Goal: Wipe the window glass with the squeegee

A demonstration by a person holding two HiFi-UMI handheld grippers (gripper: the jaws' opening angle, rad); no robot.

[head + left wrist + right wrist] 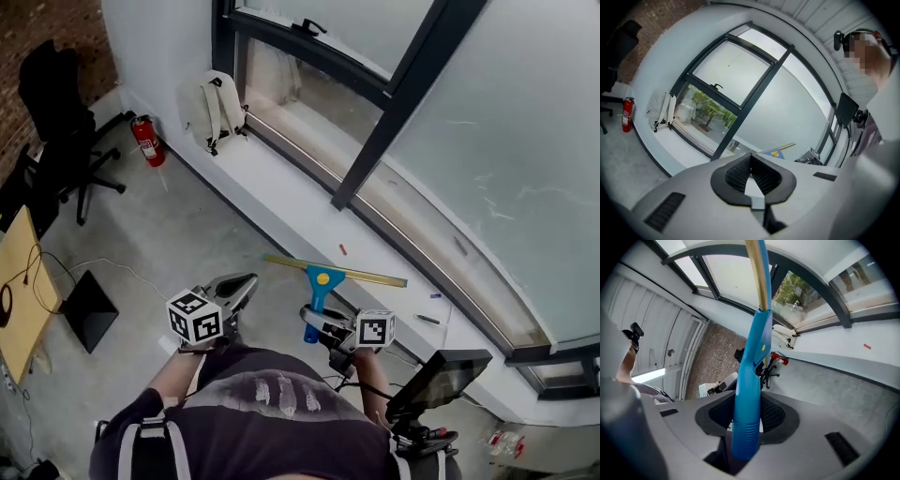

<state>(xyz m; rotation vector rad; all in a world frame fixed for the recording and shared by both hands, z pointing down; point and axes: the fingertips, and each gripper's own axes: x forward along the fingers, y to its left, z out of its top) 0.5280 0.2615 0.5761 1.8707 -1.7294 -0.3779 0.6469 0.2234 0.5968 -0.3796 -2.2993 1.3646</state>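
Squeegee (319,278) handle clamped in right gripper (317,323) jaws, blade crosswise, apart from window glass (506,159). Left gripper (236,289) jaws together, empty.

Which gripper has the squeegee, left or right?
The right gripper: its jaws are clamped on the blue handle of the squeegee. The left gripper has its jaws together with nothing between them.
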